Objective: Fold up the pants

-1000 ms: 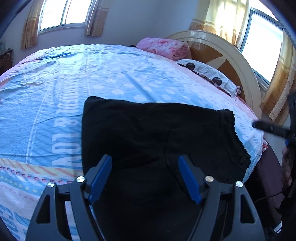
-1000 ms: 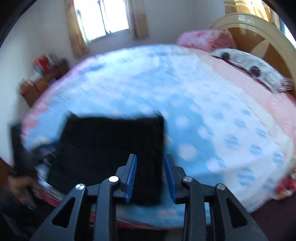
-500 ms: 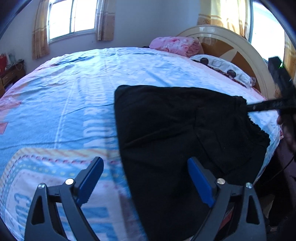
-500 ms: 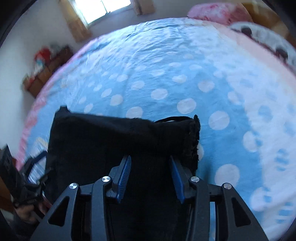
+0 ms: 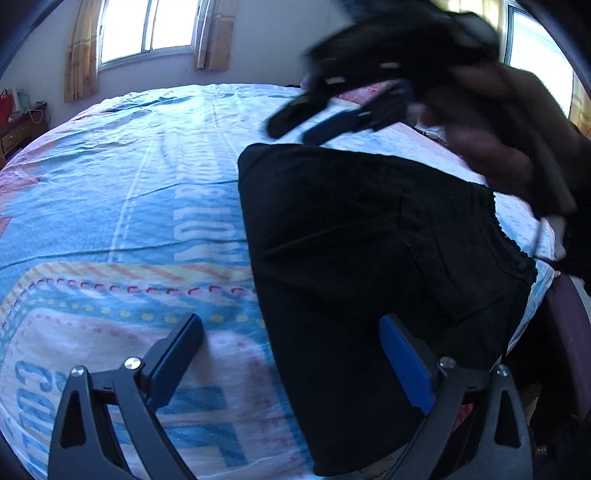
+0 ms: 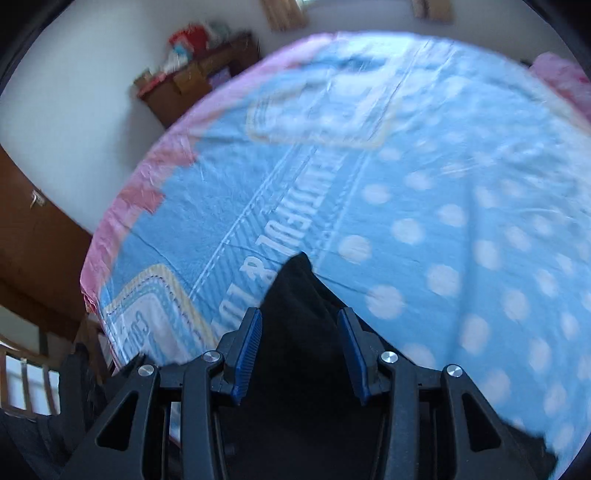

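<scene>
The left gripper [image 5: 291, 354] is wide open and holds nothing. One blue finger is over the bedsheet [image 5: 122, 206] and the other is over the black pants [image 5: 362, 258]. The pants lie folded in a flat dark block on the bed, close to its near edge.

The right gripper [image 6: 300, 349] is also open, with its two blue fingers apart. A corner of the pants [image 6: 295, 295] shows between them, and I cannot tell if the fingers touch the cloth. In the left wrist view, the right gripper [image 5: 299, 127] is a blurry shape above the far edge of the pants, with the person's hand [image 5: 506, 133] behind it.

The sheet is blue with white dots, big letters and pink edges. A window [image 5: 147, 29] with curtains is on the far wall. A brown cabinet [image 6: 195, 85] with things on top stands beside the bed.
</scene>
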### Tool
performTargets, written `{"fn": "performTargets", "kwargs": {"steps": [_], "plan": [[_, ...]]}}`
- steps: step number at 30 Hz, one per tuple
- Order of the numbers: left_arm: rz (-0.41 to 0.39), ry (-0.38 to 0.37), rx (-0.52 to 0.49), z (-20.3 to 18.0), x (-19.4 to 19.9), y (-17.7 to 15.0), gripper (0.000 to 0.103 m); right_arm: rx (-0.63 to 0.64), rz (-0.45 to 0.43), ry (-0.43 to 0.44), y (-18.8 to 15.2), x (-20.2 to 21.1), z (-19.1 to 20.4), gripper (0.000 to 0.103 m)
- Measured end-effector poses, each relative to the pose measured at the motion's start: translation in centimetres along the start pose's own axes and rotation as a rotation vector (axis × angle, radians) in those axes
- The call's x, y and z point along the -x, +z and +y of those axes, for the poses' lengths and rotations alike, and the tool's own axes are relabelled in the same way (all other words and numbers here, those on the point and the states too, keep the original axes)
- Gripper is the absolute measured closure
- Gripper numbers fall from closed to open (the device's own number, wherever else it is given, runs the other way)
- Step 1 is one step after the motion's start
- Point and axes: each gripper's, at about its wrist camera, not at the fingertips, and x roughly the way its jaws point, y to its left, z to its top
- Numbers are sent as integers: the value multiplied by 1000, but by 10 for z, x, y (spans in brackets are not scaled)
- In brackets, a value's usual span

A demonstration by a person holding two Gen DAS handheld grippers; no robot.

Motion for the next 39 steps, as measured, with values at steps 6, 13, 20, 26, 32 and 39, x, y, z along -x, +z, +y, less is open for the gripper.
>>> {"fn": "performTargets", "kwargs": {"steps": [6,13,20,26,32,39], "plan": [[-9,2,-20,-1,0,-3,2,35,140,26,18,-55,2,80],[-17,15,-28,-8,0,-7,0,32,82,27,29,-64,-8,84],[5,10,-14,-6,2,-3,0,-72,-113,28,2,17,-22,66],[29,26,-3,-6,1,2,0,-65,-85,84,-60,28,-6,61],[31,39,6,-3,0,0,0,-250,-124,150,-74,-6,-59,63],[59,60,1,-3,1,1,0,-246,-174,144,-81,3,-54,62]]}}
